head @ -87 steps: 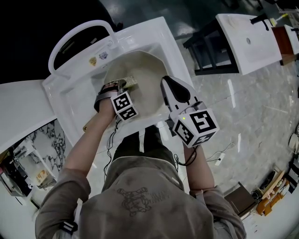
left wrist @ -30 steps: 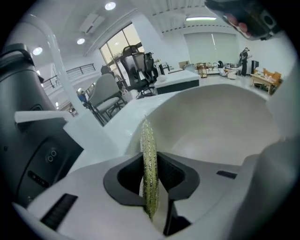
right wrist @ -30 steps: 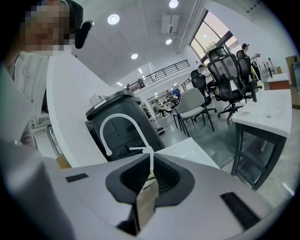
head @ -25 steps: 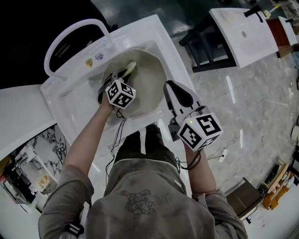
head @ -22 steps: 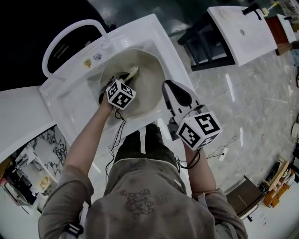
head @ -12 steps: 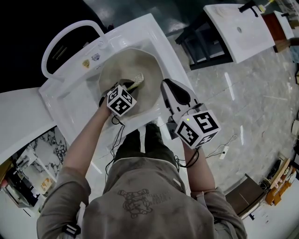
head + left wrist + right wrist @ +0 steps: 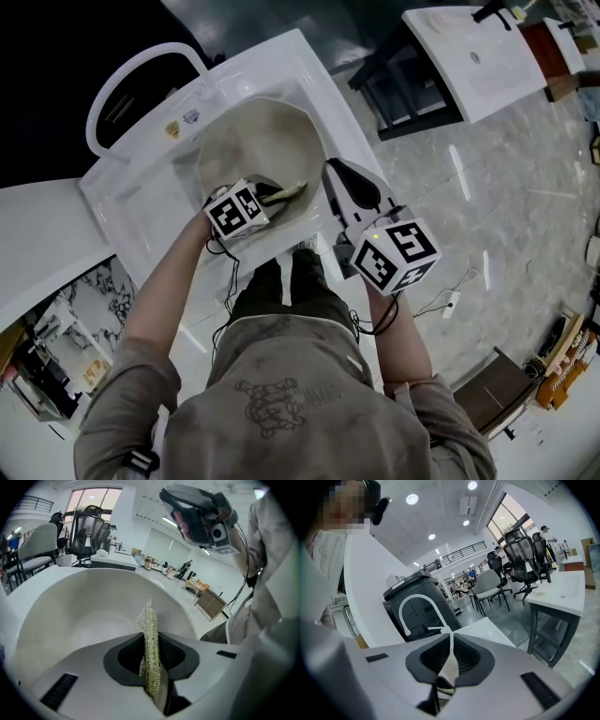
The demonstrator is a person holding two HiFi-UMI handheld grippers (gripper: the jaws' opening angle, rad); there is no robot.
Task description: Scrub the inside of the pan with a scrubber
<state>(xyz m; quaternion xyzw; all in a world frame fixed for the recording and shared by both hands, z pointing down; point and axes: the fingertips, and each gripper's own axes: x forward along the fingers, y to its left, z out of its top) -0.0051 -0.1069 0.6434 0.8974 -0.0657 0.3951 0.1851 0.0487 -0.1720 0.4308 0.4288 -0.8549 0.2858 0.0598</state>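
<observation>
Bright, even indoor light from round ceiling lamps (image 7: 412,498) and tall windows (image 7: 89,501). Glare streaks the floor (image 7: 469,187). Fisheye bending, dark corners; nearest parts slightly soft.

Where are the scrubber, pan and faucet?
scrubber (image 7: 150,630): left gripper view, mesh edge between the jaws.
pan (image 7: 262,141): head view, bare inner wall.
faucet (image 7: 418,596): right gripper view, top of arch.

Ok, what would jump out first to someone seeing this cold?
The beige pan sits in the white sink, in the upper middle of the head view. Inside it, near its right side, the left gripper is clamped on a glittery yellow-green scrubber, while the right gripper pinches the pan's right rim.
</observation>
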